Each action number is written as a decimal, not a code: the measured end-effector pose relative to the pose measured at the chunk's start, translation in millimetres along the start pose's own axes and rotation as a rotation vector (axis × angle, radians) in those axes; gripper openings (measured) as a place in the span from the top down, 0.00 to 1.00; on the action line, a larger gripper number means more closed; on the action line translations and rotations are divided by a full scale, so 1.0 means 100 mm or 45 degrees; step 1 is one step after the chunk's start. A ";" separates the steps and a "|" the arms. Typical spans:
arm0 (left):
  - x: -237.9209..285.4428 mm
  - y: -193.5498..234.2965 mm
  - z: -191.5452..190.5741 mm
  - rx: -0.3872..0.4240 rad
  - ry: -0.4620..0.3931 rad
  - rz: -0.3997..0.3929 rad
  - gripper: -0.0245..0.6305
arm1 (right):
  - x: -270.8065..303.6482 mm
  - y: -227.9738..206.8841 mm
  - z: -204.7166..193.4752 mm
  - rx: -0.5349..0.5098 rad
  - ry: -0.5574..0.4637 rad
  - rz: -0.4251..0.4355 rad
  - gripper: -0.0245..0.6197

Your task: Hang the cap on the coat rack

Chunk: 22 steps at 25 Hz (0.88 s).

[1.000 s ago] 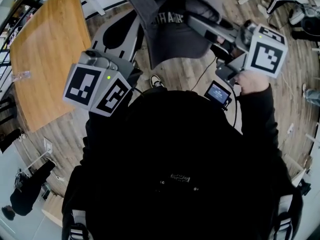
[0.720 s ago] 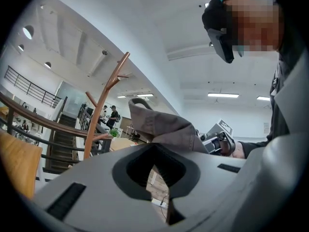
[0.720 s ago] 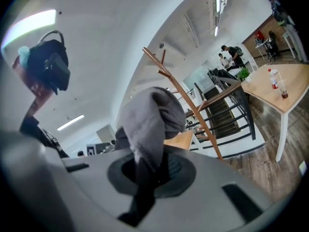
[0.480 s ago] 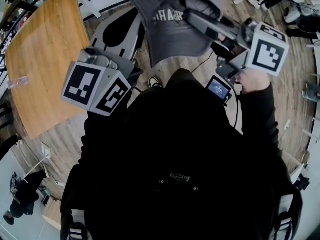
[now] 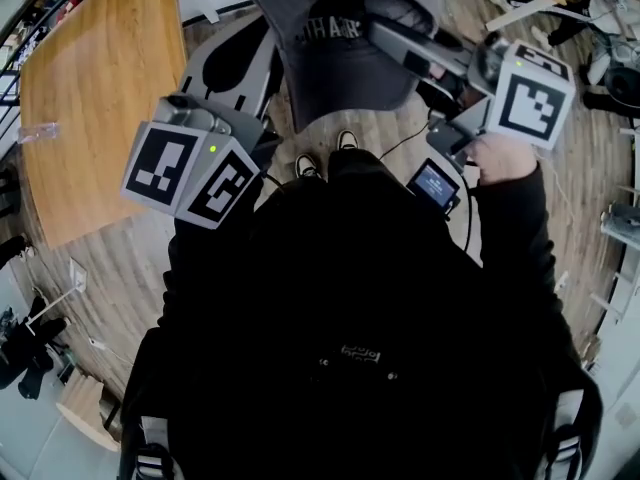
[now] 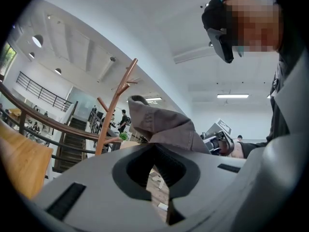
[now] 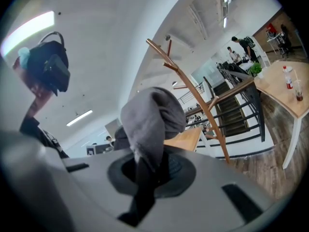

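A dark grey cap (image 5: 340,58) with white lettering hangs in front of the person at the top of the head view. My right gripper (image 5: 385,33) is shut on it; in the right gripper view the cap's cloth (image 7: 152,115) runs down into my right gripper (image 7: 145,163). My left gripper (image 5: 262,58) meets the brim; in the left gripper view the cap (image 6: 164,124) comes down to the closed tips of my left gripper (image 6: 155,146). The brown wooden coat rack (image 6: 113,110) stands beyond, with its branches bare (image 7: 203,105).
A wooden table (image 5: 90,98) lies at the left over plank flooring. The person's shoes (image 5: 320,158) and a floor cable show below the cap. A small screen (image 5: 436,185) sits under the right gripper. A table with a bottle (image 7: 288,79), a stair railing and distant people are behind the rack.
The floor and table have slid in the head view as the person stepped, and both shoes now show. Both grippers keep the cap in the same pose.
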<state>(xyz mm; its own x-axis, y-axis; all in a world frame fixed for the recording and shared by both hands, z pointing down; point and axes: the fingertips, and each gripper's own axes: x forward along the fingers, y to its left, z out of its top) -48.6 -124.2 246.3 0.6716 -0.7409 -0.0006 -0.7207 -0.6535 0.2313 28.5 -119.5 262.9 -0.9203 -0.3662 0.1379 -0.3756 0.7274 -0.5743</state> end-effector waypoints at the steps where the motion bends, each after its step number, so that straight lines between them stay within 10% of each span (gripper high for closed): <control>1: -0.02 0.00 0.03 0.009 -0.007 0.008 0.95 | 0.01 0.03 0.01 -0.011 -0.001 0.010 0.94; 22: -0.30 -0.17 0.31 0.064 -0.075 -0.009 0.95 | 0.00 0.38 0.11 -0.077 -0.065 0.081 0.94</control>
<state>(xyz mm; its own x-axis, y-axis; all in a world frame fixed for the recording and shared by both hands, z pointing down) -62.3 -95.7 212.6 0.6665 -0.7431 -0.0594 -0.7247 -0.6646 0.1818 15.0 -98.3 231.8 -0.9363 -0.3459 0.0602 -0.3236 0.7835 -0.5306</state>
